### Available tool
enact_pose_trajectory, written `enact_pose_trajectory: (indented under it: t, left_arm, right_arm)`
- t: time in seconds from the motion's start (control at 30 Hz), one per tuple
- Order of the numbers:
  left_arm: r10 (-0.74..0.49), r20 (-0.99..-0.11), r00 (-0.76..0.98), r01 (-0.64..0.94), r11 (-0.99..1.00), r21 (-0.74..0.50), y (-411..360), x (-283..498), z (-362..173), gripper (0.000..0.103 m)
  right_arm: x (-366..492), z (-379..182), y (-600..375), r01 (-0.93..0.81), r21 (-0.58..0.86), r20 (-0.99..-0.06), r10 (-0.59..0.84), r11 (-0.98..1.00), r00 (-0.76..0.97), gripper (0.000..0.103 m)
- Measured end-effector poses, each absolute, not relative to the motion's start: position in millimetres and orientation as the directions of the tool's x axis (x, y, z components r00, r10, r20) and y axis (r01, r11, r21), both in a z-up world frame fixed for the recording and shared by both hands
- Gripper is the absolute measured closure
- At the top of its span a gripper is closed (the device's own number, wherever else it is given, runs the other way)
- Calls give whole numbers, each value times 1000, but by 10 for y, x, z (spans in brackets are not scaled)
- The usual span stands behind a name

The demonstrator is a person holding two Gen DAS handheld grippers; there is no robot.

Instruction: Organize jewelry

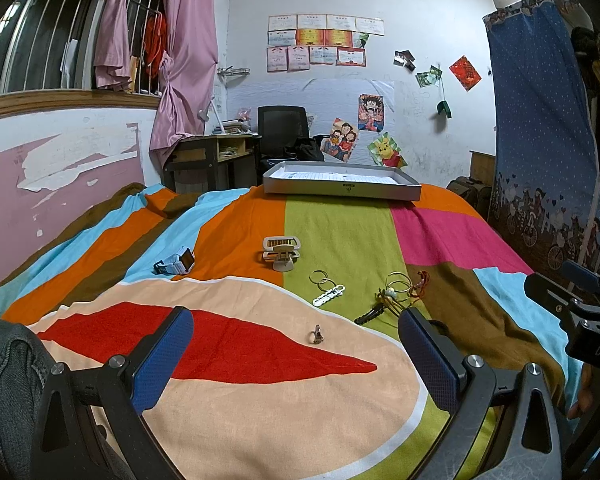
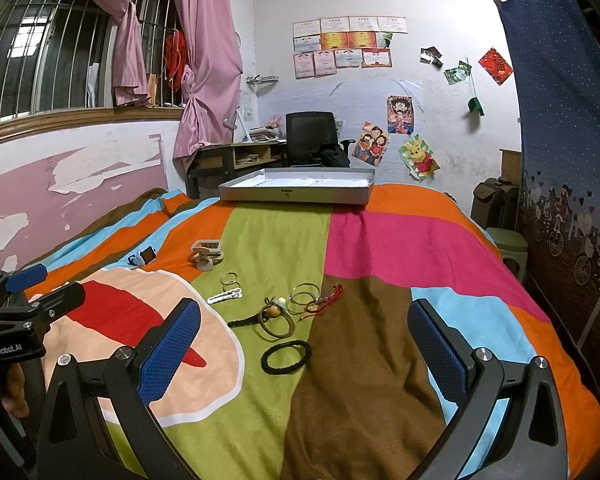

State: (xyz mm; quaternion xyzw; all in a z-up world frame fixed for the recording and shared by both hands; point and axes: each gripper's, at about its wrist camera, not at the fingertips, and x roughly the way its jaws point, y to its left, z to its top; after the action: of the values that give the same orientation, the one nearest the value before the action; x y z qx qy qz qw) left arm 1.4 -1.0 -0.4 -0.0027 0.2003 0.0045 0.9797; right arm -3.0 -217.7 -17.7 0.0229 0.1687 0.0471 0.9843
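Note:
Jewelry lies scattered on a colourful bedspread. A small ring (image 1: 318,335) stands just ahead of my open left gripper (image 1: 296,344). Farther off lie a beige hair claw (image 1: 282,254), a light-blue watch (image 1: 176,263), hoop rings with a white clip (image 1: 327,288), and a tangle of hoops, red cord and bead tie (image 1: 400,290). In the right wrist view a black hair tie (image 2: 286,356) lies before my open right gripper (image 2: 304,340), with the bead tie (image 2: 274,316), red cord (image 2: 326,300), white clip (image 2: 225,295) and hair claw (image 2: 207,258) beyond. A grey tray (image 1: 342,188) (image 2: 296,192) sits at the bed's far end.
The bed fills the view, with a peeling wall and barred window on the left. A desk (image 1: 208,156) and black chair (image 1: 282,132) stand behind the tray. A blue curtain (image 2: 568,160) hangs at the right, with a green stool (image 2: 508,246) beside the bed.

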Motion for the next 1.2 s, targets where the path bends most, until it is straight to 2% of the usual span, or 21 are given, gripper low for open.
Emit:
enact_pose_trajectory:
  t: [0.87,1.1,1.2]
  left_arm:
    - [12,-393,919,-14,1000,-1,-19,6,8,0]
    - [-4,-427,904,-13,999,-37,137,125,-27,0]
    - [-15,-467,884,-14,998,-58,204,271,-61,0]
  right_arm:
    - [-16,-179,-2186,-82,71,-319,101,994,942,1]
    - [79,-180,-2184,-111,130,-263,142,985,954,1]
    - [208,-221,-2157,-105,125,-282,137,987,950,1]
